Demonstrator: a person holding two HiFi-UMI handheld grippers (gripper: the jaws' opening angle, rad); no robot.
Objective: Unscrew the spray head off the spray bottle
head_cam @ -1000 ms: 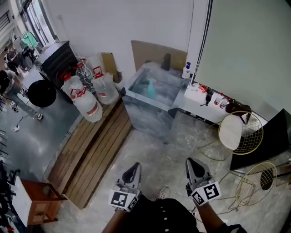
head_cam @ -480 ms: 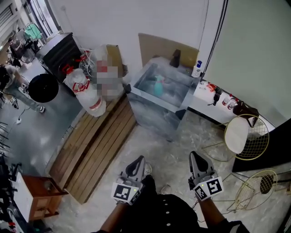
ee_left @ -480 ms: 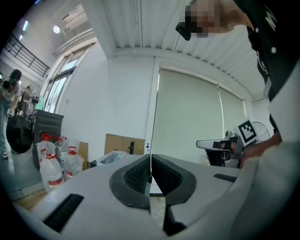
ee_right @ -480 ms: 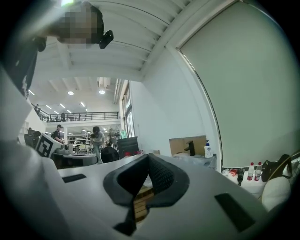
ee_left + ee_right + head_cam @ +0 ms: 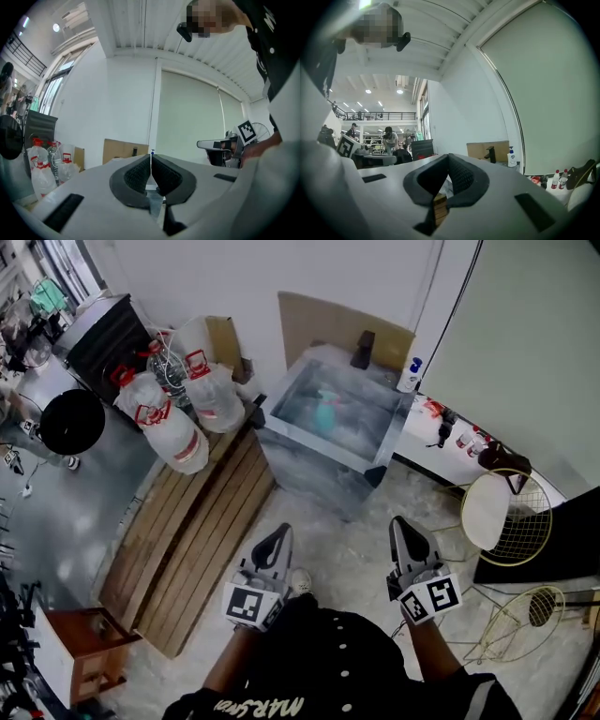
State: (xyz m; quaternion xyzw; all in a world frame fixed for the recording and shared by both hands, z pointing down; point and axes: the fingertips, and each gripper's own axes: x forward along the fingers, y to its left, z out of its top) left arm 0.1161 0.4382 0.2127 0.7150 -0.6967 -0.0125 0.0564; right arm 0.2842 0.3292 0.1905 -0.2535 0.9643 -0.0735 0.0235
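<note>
Pose level, side by side — left tool [image 5: 278, 540] and right tool [image 5: 403, 532], each with jaws together, nothing between.

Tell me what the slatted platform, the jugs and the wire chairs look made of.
Platform: wood, it seems; matt brown planks with gaps showing between the boards.
Jugs: probably clear plastic; translucent walls, with red caps and handles.
Chairs: likely thin metal wire with a gold-coloured finish; an open grid you can see through.

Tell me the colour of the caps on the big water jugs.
Red caps, best seen in the head view.
</note>
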